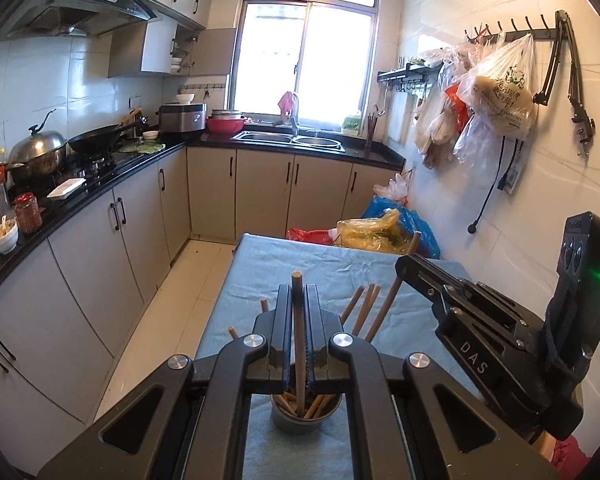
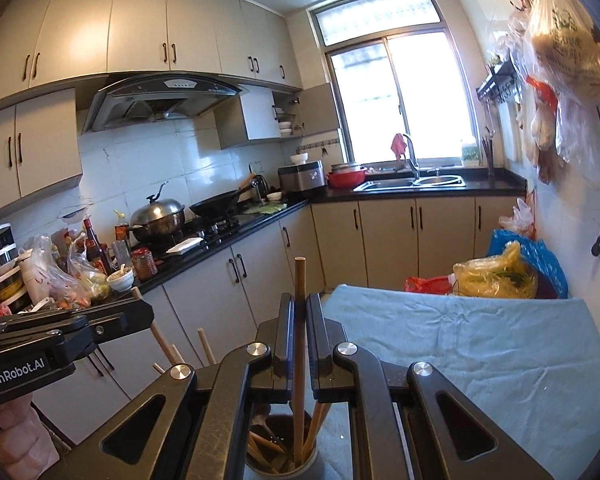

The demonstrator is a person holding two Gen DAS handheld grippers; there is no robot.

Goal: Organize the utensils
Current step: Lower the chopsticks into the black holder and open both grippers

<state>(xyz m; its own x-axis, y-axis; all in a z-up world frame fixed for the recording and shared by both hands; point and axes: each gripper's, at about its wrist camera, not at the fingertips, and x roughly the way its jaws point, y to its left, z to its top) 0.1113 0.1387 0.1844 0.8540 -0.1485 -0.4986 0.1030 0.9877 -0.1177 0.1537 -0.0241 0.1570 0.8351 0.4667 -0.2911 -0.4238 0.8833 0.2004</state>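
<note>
Chopsticks: the left hand-held gripper (image 1: 299,292) is clamped on one wooden chopstick (image 1: 298,320), its lower end in the grey cup (image 1: 306,420) directly beneath. The right hand-held gripper (image 2: 299,304) pinches another chopstick (image 2: 299,320) above that cup. Only the right view shows the spoons (image 2: 260,420) inside; only the left shows loose chopsticks (image 1: 364,304) leaning beyond its fingers over the blue-clothed worktop (image 1: 332,264).

**Colours we see in the kitchen**

We see a pale blue cloth (image 1: 332,264) over the table, light brown wooden chopsticks (image 1: 299,340) in a dull grey cup (image 1: 304,420), and black grippers. The countertop (image 2: 380,194) is glossy black, the cabinets (image 1: 212,192) beige, the basin (image 2: 346,179) red, the wall tiles (image 1: 460,8) white.
</note>
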